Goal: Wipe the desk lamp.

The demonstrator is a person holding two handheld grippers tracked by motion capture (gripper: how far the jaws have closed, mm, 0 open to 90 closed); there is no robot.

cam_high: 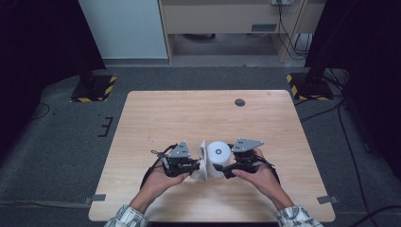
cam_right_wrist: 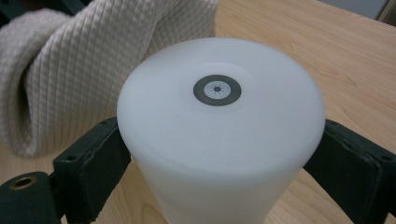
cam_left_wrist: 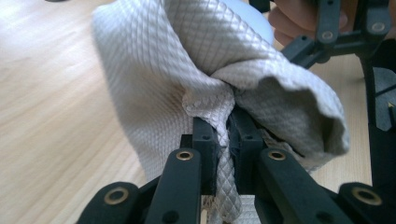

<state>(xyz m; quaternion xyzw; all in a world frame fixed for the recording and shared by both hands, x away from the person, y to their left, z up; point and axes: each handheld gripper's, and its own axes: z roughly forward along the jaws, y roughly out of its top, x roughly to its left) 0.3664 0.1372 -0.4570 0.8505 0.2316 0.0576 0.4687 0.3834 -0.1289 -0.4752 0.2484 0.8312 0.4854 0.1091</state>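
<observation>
The left tongs point(cam_left_wrist: 223, 140) are clenched on a bunched fold of a white quilted cloth point(cam_left_wrist: 196, 70), the fabric pinched between the two black jaws and ballooning out beyond them. The right tongs point(cam_right_wrist: 219, 163) stand wide around a white cylinder point(cam_right_wrist: 219, 140), a pad on each flank; the pads look to lie against its sides, so I read this as a grasp on the cylinder, though how firm it is cannot be told.

In the high view the left tongs point(cam_high: 191, 166) and the right tongs point(cam_high: 226, 169) face each other at the near middle of the table point(cam_high: 156, 113), with the cloth point(cam_high: 202, 161) just left of the cylinder point(cam_high: 219, 158) and touching or nearly touching it. The cylinder stands upright on the wood.

By my judgement the work is wiping the cylinder: both things are already in hand and brought together. Whether any wiping is done cannot be told.

No brand or lettering is readable. The cylinder's flat top carries only a small grey ring mark point(cam_right_wrist: 217, 90) with a dotted centre.
</observation>
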